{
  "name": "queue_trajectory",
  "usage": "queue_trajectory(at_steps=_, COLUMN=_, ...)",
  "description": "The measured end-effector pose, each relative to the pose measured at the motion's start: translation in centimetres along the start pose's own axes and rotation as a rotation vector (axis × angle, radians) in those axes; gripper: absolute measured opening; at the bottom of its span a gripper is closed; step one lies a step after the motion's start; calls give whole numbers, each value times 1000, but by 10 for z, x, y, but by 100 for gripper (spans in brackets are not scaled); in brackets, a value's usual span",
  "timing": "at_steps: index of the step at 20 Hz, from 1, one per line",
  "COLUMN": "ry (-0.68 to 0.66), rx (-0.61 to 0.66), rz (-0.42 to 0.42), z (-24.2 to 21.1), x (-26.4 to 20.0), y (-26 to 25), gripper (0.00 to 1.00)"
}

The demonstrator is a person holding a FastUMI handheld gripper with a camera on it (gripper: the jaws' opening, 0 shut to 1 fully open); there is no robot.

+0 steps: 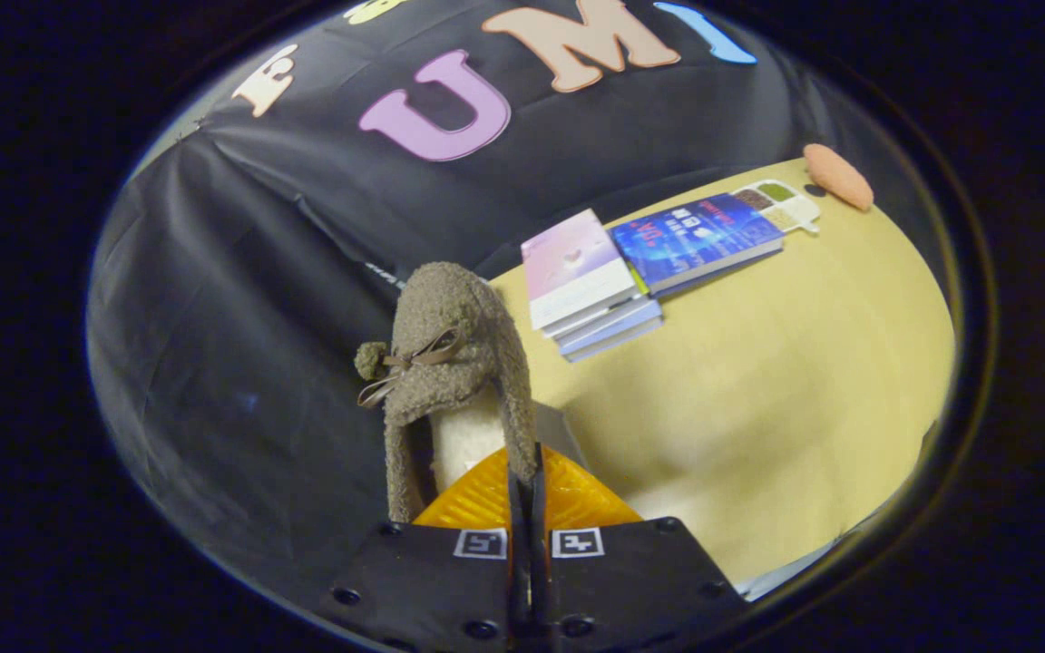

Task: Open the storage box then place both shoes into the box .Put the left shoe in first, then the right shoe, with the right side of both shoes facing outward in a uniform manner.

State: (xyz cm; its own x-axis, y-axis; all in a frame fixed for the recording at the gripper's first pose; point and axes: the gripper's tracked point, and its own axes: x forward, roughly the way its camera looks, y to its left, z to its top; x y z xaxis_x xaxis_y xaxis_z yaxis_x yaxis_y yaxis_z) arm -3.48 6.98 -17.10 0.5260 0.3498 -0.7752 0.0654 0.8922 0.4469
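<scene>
Fuzzy grey-brown shoe [450,363], a bow on its front, hangs lifted off the counter [758,399], its collar edge pinched between the fingers [527,472], which are closed nearly together on it. Beyond lie stacked books [590,281], a blue book [699,238], a small sectioned tray [781,204] and an orange oval object [838,177].

Grey-brown fuzzy shoe [450,354] with cream lining, pale yellow table [786,381], pink and blue books [640,263].
</scene>
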Motion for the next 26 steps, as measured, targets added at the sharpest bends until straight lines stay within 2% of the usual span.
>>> queue_trajectory(at_steps=6, ry=83, rx=-58, rz=-20, z=-52, x=19, y=14, gripper=4)
queue_trajectory(at_steps=14, ry=118, rx=-81, rz=-93, z=-80, x=38, y=-1, gripper=5)
queue_trajectory(at_steps=19, ry=115, rx=-44, rz=-116, z=-79, x=43, y=-6, gripper=7)
queue_trajectory(at_steps=22, ry=90, rx=-6, rz=-76, z=-72, x=46, y=4, gripper=11)
queue_trajectory(at_steps=23, ry=84, rx=1, rz=-71, z=-63, x=42, y=4, gripper=5)
queue_trajectory(at_steps=26, ry=81, rx=13, rz=-70, z=-60, x=42, y=5, gripper=4)
